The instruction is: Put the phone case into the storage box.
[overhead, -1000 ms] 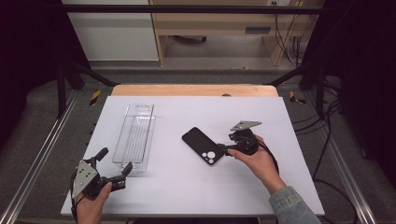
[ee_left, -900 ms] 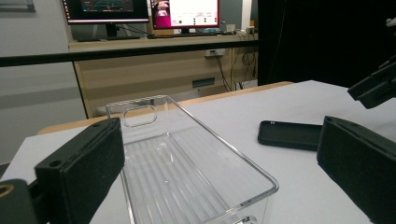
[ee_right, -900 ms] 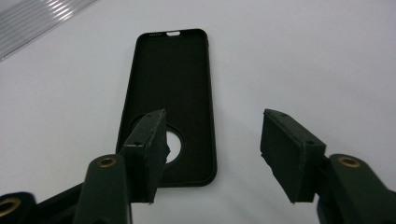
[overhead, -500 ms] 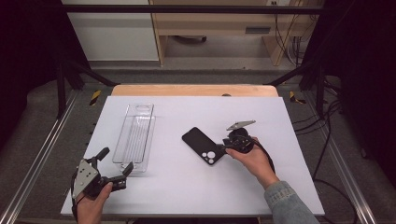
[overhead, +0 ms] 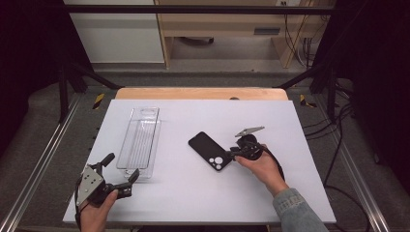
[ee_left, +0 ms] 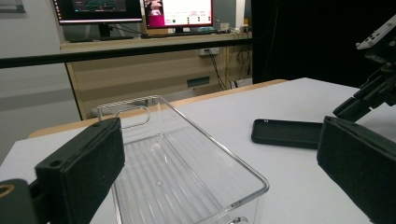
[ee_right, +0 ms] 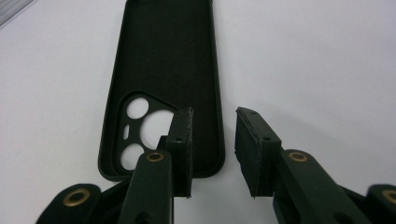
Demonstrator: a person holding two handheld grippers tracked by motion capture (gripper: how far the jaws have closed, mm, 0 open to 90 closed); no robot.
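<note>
A black phone case lies hollow side up on the white table, its camera cutouts toward my right gripper. In the right gripper view the case has its right wall between the jaws of this gripper: one pad sits inside the case and the other outside, with a gap still showing. These jaws have just been closing. My left gripper stands open at the near end of a clear plastic tray. The left gripper view has its jaws wide apart around the tray's corner, touching nothing.
The tray holds nothing. A wooden strip runs along the table's far edge, with metal rails at both sides. Bare white surface lies in front of the case and to the right of my right hand.
My right gripper has come down and a little left onto the case's near end, and its jaws have narrowed. The left gripper, the tray and the case have stayed put.
</note>
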